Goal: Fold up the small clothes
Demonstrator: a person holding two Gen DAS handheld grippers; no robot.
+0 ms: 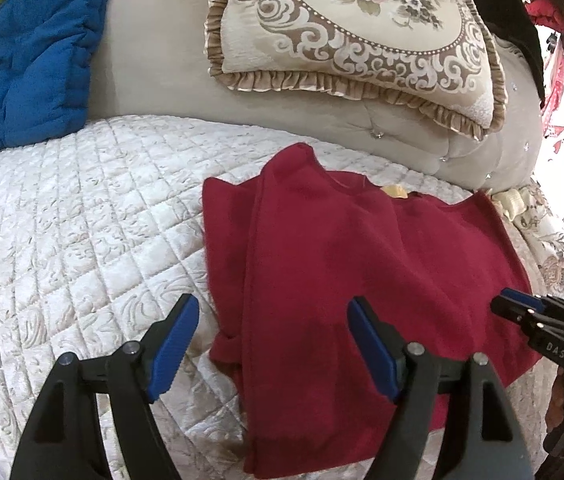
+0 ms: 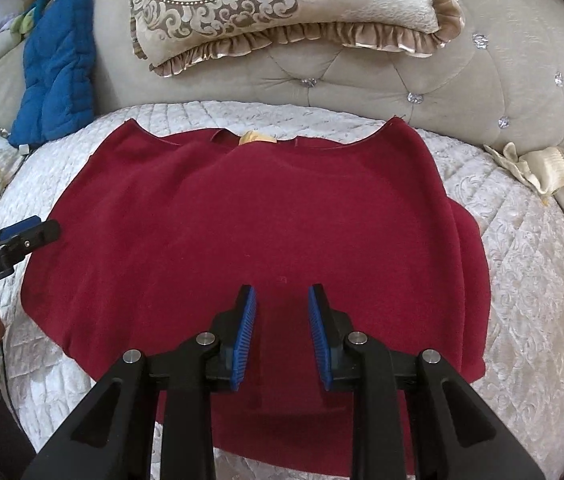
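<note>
A dark red small garment (image 2: pixel 250 216) lies flat on the white quilted bed cover (image 2: pixel 522 264), with a yellow tag at its neckline. It also shows in the left wrist view (image 1: pixel 346 264), with its left side folded inward. My left gripper (image 1: pixel 274 304) is open and empty above the garment's left folded edge. My right gripper (image 2: pixel 282 292) is open, its jaws a moderate gap apart, hovering over the garment's lower middle. The right gripper also shows at the right edge of the left wrist view (image 1: pixel 522 308); the left gripper shows at the left edge of the right wrist view (image 2: pixel 38 232).
A beige ornate frilled pillow (image 2: pixel 282 12) leans on the tufted headboard (image 2: pixel 462 80) behind the garment. A blue quilted item (image 2: pixel 58 68) lies at the back left. A floral cushion (image 2: pixel 542 168) sits at the right. Clothes hang at the far right (image 1: pixel 558 40).
</note>
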